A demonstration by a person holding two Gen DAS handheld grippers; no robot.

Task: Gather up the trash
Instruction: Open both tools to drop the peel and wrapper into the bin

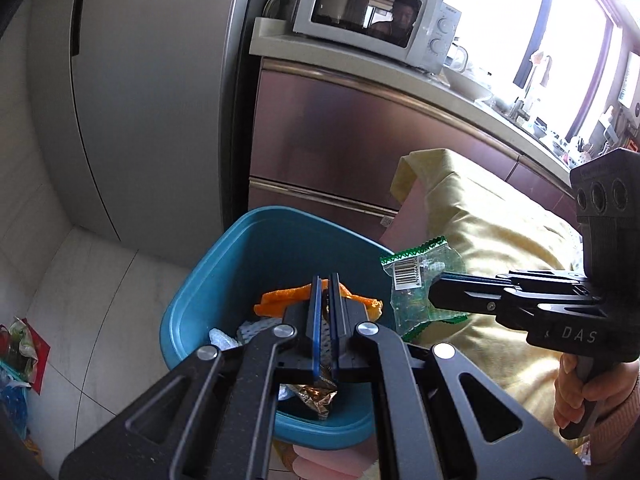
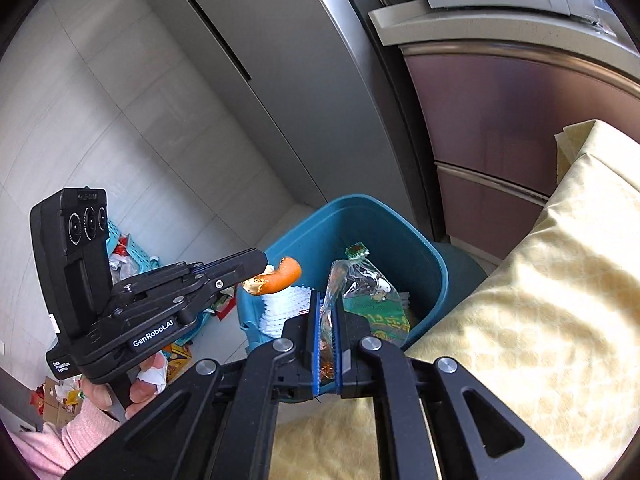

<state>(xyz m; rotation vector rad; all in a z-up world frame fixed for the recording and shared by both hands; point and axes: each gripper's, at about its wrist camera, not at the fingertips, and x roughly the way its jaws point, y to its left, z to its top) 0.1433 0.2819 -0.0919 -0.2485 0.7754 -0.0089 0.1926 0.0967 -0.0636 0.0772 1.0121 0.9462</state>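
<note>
A blue bin (image 1: 248, 256) stands beside the yellow-covered table (image 1: 492, 240); it also shows in the right wrist view (image 2: 400, 236). My left gripper (image 1: 326, 284) is shut on an orange peel (image 1: 280, 300) over the bin; the peel (image 2: 280, 274) sticks out of that gripper (image 2: 260, 264) in the right wrist view. My right gripper (image 2: 327, 300) is shut on a clear wrapper with green print (image 2: 360, 280) over the bin's right rim. In the left wrist view the wrapper (image 1: 420, 280) hangs from that gripper (image 1: 434, 292). White foam netting (image 2: 280, 304) lies in the bin.
A grey fridge (image 1: 152, 92) and brown cabinets (image 1: 340, 140) stand behind the bin. A microwave (image 1: 376, 12) sits on the counter. More trash and a light blue basket (image 2: 132, 256) lie on the tiled floor at the left.
</note>
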